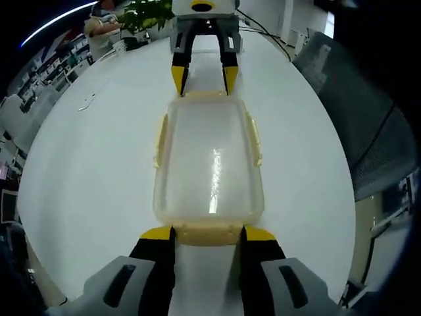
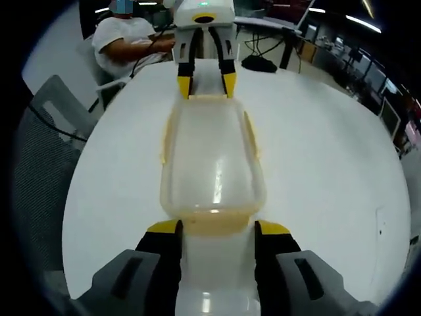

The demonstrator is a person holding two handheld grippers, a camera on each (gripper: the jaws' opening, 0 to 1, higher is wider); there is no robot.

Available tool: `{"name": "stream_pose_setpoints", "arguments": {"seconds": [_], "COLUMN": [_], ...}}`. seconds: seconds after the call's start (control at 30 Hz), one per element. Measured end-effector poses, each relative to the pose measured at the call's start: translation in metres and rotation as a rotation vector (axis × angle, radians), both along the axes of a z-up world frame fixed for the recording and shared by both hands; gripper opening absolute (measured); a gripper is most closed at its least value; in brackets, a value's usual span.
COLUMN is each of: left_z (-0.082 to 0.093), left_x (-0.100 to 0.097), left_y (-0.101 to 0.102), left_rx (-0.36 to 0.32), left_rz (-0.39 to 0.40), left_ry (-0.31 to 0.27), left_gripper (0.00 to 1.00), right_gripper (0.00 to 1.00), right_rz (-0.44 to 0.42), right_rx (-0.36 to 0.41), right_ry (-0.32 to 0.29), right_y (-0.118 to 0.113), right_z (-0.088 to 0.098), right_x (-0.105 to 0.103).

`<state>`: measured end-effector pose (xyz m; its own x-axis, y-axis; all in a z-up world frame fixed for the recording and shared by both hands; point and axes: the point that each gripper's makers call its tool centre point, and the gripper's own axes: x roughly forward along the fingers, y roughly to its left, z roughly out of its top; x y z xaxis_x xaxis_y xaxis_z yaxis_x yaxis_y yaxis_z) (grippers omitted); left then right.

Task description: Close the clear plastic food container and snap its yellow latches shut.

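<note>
The clear plastic container [image 1: 209, 164] [image 2: 212, 164] lies lengthwise on the white table [image 1: 99, 164] with its lid on. Yellow side latches [image 1: 254, 138] [image 2: 252, 135] stick outward along both long edges. My left gripper [image 1: 208, 232] stands open at one short end, its yellow-tipped jaws flanking the end latch [image 1: 208, 234]. At the opposite short end my right gripper [image 2: 217, 228] is open, jaws either side of that end's latch [image 2: 216, 225]. Each gripper faces the other: the right gripper [image 1: 204, 76] is at the top of the left gripper view, the left gripper [image 2: 206, 82] at the top of the right gripper view.
A grey mesh chair [image 1: 358, 125] [image 2: 46, 151] stands beside the table. A seated person [image 2: 128, 43] works at the table's far end, near a green plant [image 1: 148, 14]. A small pale object [image 1: 87, 103] lies on the table. Black cables [image 2: 260, 62] trail past the container.
</note>
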<state>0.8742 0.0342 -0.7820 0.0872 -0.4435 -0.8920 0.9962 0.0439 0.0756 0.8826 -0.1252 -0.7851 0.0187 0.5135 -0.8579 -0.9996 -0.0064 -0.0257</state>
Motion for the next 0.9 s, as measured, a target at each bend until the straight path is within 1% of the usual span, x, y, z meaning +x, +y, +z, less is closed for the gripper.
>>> {"name": "stream_pose_setpoints", "arguments": {"seconds": [0.23,0.57,0.9], "left_z": [0.000,0.000,-0.002], "left_x": [0.000,0.001,0.000], "left_y": [-0.002,-0.003,0.003], "left_rx": [-0.009,-0.009,0.021], "left_rz": [0.003,0.023,0.018], "left_ry": [-0.001,0.004,0.013], "left_gripper": [0.32,0.32,0.32], "right_gripper": [0.38,0.36,0.35], "right_rz": [0.030,0.047,0.053], "right_rx": [-0.020,-0.021,-0.001], "right_ry": [0.011,-0.006,0.004], "right_y": [0.000,0.000,0.001], "right_z": [-0.004,-0.004,0.006], "right_x": [-0.006,-0.004,-0.006]}}
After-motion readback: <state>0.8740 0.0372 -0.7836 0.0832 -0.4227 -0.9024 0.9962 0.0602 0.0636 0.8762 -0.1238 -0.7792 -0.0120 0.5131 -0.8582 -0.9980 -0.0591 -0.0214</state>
